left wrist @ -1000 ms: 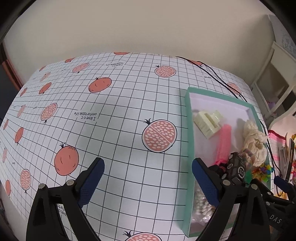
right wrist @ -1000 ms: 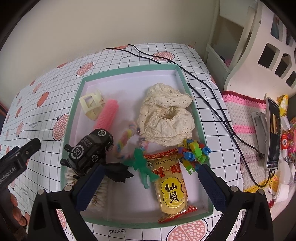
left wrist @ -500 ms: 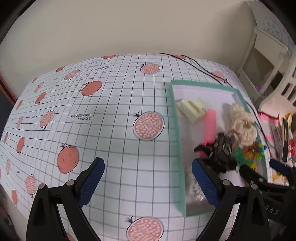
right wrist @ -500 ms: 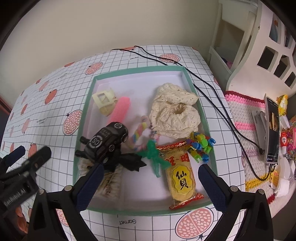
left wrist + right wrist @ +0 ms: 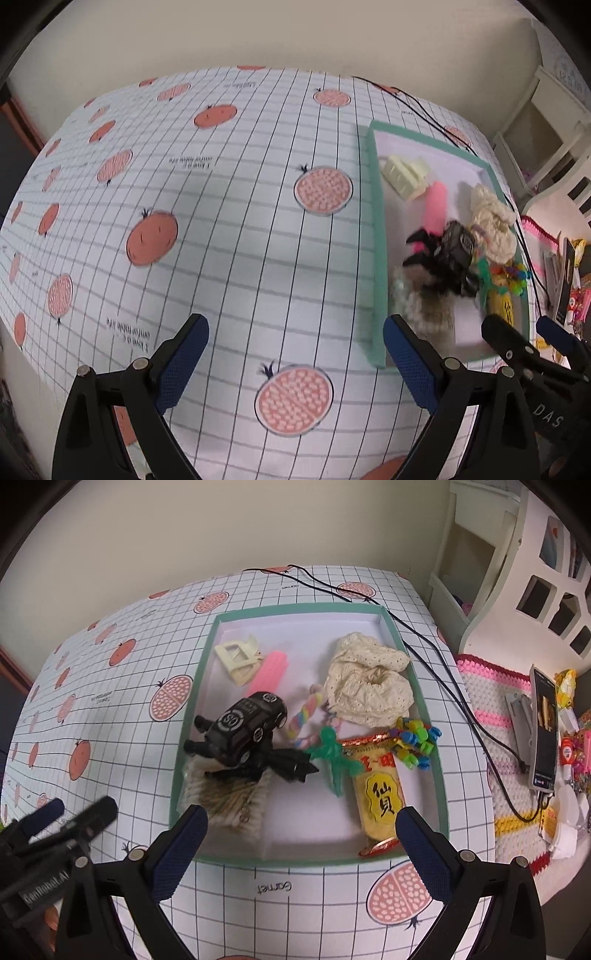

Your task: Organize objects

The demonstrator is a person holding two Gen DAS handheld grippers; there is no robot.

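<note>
On the bench (image 5: 314,893), covered by a gridded cloth printed with pomegranates, a shallow green-rimmed tray (image 5: 306,609) is set; within it a black toy car (image 5: 247,723) is seen resting on a bundle of cotton swabs (image 5: 225,797) near the left wall; a cream hair claw (image 5: 238,659) and a pink roller (image 5: 267,672) lie toward the far left corner; a cream lace scrunchie (image 5: 365,686) is placed at the far right; a yellow snack packet (image 5: 382,801) lies near the front right, beside a green figure (image 5: 334,760). The right tool (image 5: 301,834) is held wide open above the tray's near edge, nothing gripped; the left tool (image 5: 293,352) is likewise spread open over bare cloth, left of the tray.
</note>
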